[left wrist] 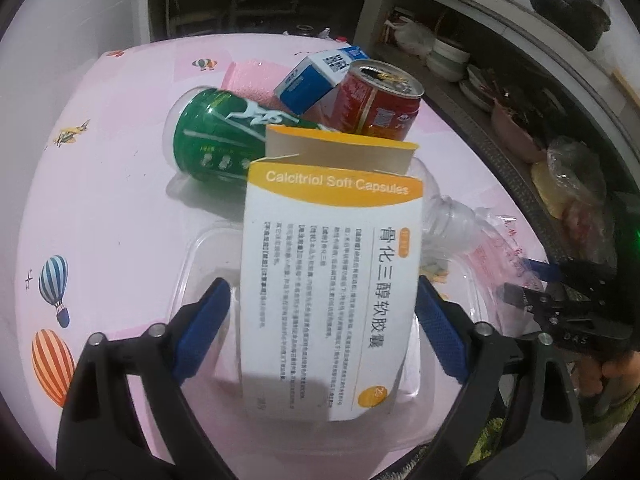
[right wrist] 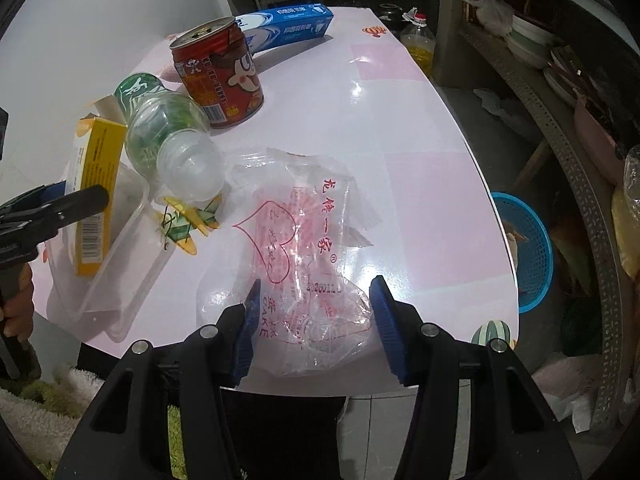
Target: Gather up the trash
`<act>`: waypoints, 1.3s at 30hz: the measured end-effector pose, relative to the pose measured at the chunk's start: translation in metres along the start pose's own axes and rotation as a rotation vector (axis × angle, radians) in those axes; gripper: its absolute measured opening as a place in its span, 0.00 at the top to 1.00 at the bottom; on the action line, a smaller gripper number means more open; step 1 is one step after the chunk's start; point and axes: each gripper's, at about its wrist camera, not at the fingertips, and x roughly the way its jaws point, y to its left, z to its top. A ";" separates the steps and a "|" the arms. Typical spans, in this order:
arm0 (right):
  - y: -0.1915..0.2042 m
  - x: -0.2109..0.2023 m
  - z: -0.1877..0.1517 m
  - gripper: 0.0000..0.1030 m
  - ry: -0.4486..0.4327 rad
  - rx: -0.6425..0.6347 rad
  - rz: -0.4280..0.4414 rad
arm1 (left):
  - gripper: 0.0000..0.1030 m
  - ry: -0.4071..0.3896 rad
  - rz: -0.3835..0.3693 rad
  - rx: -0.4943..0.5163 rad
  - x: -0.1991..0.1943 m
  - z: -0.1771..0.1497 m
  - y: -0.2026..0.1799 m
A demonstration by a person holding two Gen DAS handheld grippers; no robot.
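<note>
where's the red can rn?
The red can stands upright at the far side of the pink table, left of centre in the right wrist view, between the lying green bottle and the blue toothpaste box.

Pink balloon-print table (right wrist: 400, 128), blue basket (right wrist: 532, 252), stacked bowls (left wrist: 448, 58), black pot (left wrist: 570, 0)

On the pink desk (right wrist: 400, 128), a crumpled clear bag (right wrist: 304, 248) printed in red lies between the right gripper's (right wrist: 316, 320) parted jaws, near the front edge. Left of the bag sits a clear tray (right wrist: 120, 280) holding a yellow box (right wrist: 98, 200). Beyond the bag a green-labelled bottle (right wrist: 168, 136) lies on its side, with a red can (right wrist: 218, 72) and a blue box (right wrist: 288, 24) farther back.
</note>
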 end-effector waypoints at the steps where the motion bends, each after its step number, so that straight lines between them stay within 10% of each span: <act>1: 0.000 0.000 -0.001 0.50 -0.003 0.006 0.000 | 0.21 0.002 0.001 -0.002 0.001 -0.001 0.000; 7: -0.003 -0.001 -0.001 0.52 -0.019 0.036 -0.014 | 0.33 0.004 -0.003 -0.010 -0.001 -0.006 0.000; 39: -0.031 -0.011 0.001 0.64 -0.082 0.168 0.007 | 0.34 -0.138 0.007 -0.081 -0.066 -0.002 0.025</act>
